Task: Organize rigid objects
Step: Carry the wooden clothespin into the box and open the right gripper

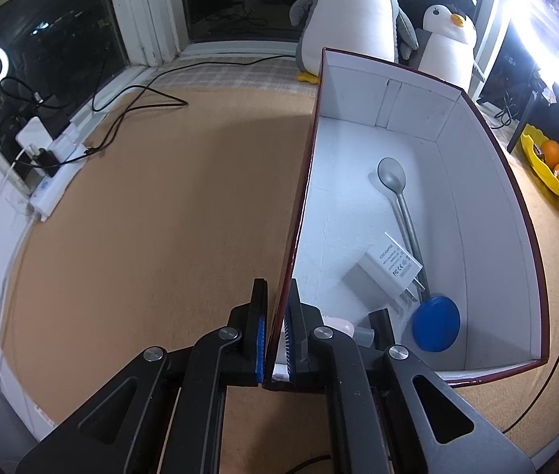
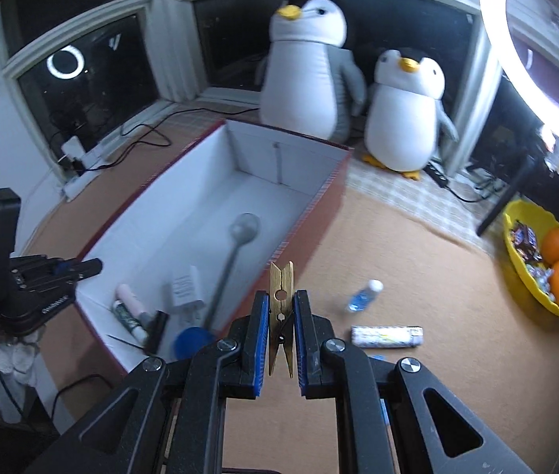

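A red box with a white inside (image 1: 493, 213) stands on the tan table. My left gripper (image 1: 276, 335) is shut on the box's left wall near its front corner. Inside lie a grey spoon (image 1: 392, 175), a white power adapter (image 1: 388, 270), a blue round lid (image 1: 435, 324) and a black piece (image 1: 380, 322). My right gripper (image 2: 281, 328) is shut on a wooden clothespin (image 2: 282, 304), held upright above the table beside the box's right wall (image 2: 319, 217). The left gripper also shows in the right wrist view (image 2: 82, 268). A small bottle (image 2: 363, 295) and a white tube (image 2: 386, 335) lie on the table.
Two plush penguins (image 2: 307, 63) (image 2: 404, 114) stand behind the box. A yellow bowl of oranges and candy (image 2: 544, 264) is at the right. A power strip with cables (image 1: 56, 166) lies at the left by the window. A bright ring light (image 2: 532, 43) stands at the upper right.
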`<state>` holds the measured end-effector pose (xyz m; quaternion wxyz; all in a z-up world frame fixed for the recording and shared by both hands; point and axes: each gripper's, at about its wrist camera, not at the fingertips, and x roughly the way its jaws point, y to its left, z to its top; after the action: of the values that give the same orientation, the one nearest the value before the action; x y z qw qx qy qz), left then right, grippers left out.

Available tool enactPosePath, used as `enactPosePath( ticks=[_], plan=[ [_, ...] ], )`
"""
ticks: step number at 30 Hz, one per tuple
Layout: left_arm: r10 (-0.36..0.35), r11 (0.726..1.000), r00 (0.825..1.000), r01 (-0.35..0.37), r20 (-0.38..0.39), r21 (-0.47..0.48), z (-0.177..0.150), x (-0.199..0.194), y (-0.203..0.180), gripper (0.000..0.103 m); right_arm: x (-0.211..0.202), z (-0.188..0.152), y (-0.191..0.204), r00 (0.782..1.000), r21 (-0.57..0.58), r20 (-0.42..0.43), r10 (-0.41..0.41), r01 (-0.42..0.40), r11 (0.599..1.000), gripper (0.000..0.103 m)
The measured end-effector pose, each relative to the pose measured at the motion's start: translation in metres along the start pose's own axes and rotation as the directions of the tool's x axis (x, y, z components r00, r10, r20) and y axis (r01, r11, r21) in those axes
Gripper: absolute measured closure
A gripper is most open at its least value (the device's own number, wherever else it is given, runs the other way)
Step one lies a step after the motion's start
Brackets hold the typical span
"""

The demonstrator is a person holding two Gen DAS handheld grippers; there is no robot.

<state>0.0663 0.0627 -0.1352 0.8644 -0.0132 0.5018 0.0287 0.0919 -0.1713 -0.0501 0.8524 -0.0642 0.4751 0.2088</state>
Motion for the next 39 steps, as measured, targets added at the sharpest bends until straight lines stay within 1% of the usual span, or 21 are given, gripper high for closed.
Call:
enactPosePath(
  ticks=[2, 8, 16, 22, 23, 24, 25, 26, 27, 29, 33, 39],
  plan=[
    [0.001, 1.000, 1.000, -0.001, 0.003, -0.001, -0.001, -0.001, 0.000, 0.096, 0.004, 0.002, 0.014, 1.000, -0.019, -0.011, 0.020, -0.020, 1.000, 0.092],
    [-0.001, 1.000, 1.000, 0.001, 0.008, -0.009, -0.002, -0.002, 0.001, 0.096, 0.023, 0.004, 0.038, 0.997, -0.053, -0.041, 0.063, -0.065, 0.996, 0.092],
    [-0.001, 1.000, 1.000, 0.001, 0.008, -0.014, -0.002, -0.002, 0.001, 0.096, 0.043, 0.004, 0.055, 0.994, -0.069, -0.075, 0.082, -0.087, 0.994, 0.092],
    [-0.001, 1.000, 1.000, 0.001, 0.008, -0.015, -0.002, -0.002, 0.002, 0.096, 0.052, 0.003, 0.063, 0.993, -0.093, -0.090, 0.076, -0.084, 0.992, 0.092],
    [-0.001, 1.000, 1.000, 0.001, 0.008, -0.016, -0.001, -0.002, 0.002, 0.096, 0.051, 0.003, 0.064, 0.994, -0.096, -0.085, 0.073, -0.081, 0.992, 0.090],
    [0.000, 1.000, 1.000, 0.000, 0.008, -0.015, -0.002, -0.002, 0.001, 0.096, 0.051, 0.003, 0.065, 0.994, -0.101, -0.084, 0.071, -0.079, 0.992, 0.083],
    [0.001, 1.000, 1.000, 0.000, 0.009, -0.014, -0.001, -0.002, 0.001, 0.096, 0.050, 0.004, 0.065, 0.994, -0.100, -0.078, 0.071, -0.079, 0.992, 0.079],
    [0.000, 1.000, 1.000, 0.000, 0.008, -0.013, -0.001, -0.002, 0.002, 0.096, 0.048, 0.004, 0.065, 0.995, -0.098, -0.067, 0.072, -0.078, 0.992, 0.073],
    [0.000, 1.000, 1.000, 0.000, 0.008, -0.013, -0.002, -0.002, 0.002, 0.096, 0.046, 0.004, 0.064, 0.996, -0.096, -0.060, 0.073, -0.079, 0.992, 0.072],
    [0.001, 1.000, 1.000, -0.001, 0.007, -0.011, -0.002, -0.002, 0.003, 0.096, 0.044, 0.004, 0.062, 0.995, -0.087, -0.057, 0.077, -0.082, 0.993, 0.071],
    [0.001, 1.000, 1.000, -0.001, 0.008, -0.012, -0.002, -0.002, 0.003, 0.096, 0.039, 0.004, 0.055, 0.996, -0.065, -0.042, 0.073, -0.075, 0.995, 0.064],
    [0.002, 1.000, 1.000, -0.002, 0.006, -0.009, -0.002, -0.001, 0.003, 0.096, 0.030, 0.001, 0.039, 0.998, -0.022, -0.022, 0.059, -0.060, 0.998, 0.062]
  ],
)
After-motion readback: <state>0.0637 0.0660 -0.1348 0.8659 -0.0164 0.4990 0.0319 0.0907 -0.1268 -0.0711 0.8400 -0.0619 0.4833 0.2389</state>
